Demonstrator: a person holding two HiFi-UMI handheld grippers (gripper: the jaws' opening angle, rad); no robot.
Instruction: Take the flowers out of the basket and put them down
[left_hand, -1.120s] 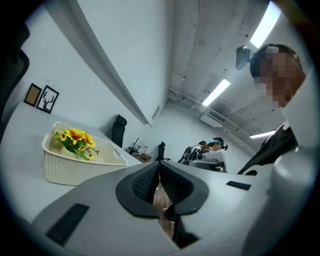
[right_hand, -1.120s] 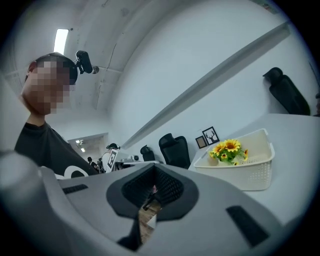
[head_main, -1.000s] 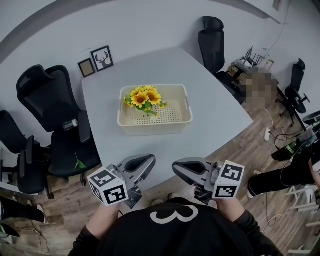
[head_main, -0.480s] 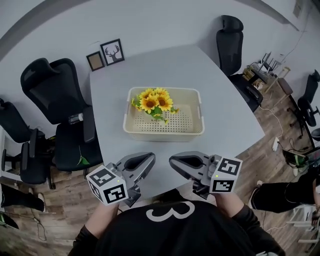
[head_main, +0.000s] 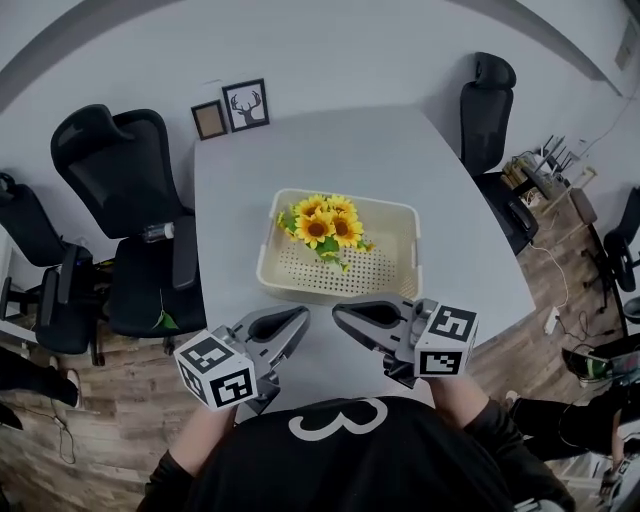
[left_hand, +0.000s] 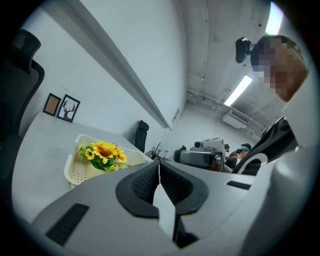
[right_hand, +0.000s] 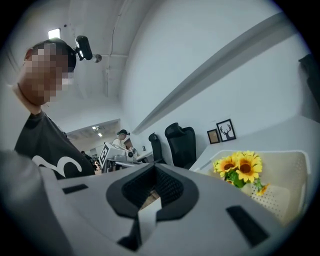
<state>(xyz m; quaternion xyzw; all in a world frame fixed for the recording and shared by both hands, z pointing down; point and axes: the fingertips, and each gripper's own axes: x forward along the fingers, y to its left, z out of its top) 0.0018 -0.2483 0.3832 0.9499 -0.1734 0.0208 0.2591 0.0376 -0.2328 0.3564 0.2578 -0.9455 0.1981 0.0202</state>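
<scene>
Flowers (head_main: 326, 222) sit in the basket (head_main: 335, 288), left gripper (head_main: 297, 318) and right gripper (head_main: 345, 313) closed, empty, short of it; next, open and reach.

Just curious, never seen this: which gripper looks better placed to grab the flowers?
The right gripper, marginally. Both are shut, empty and short of the basket, but the flowers sit more in line with it than with the left gripper.
</scene>
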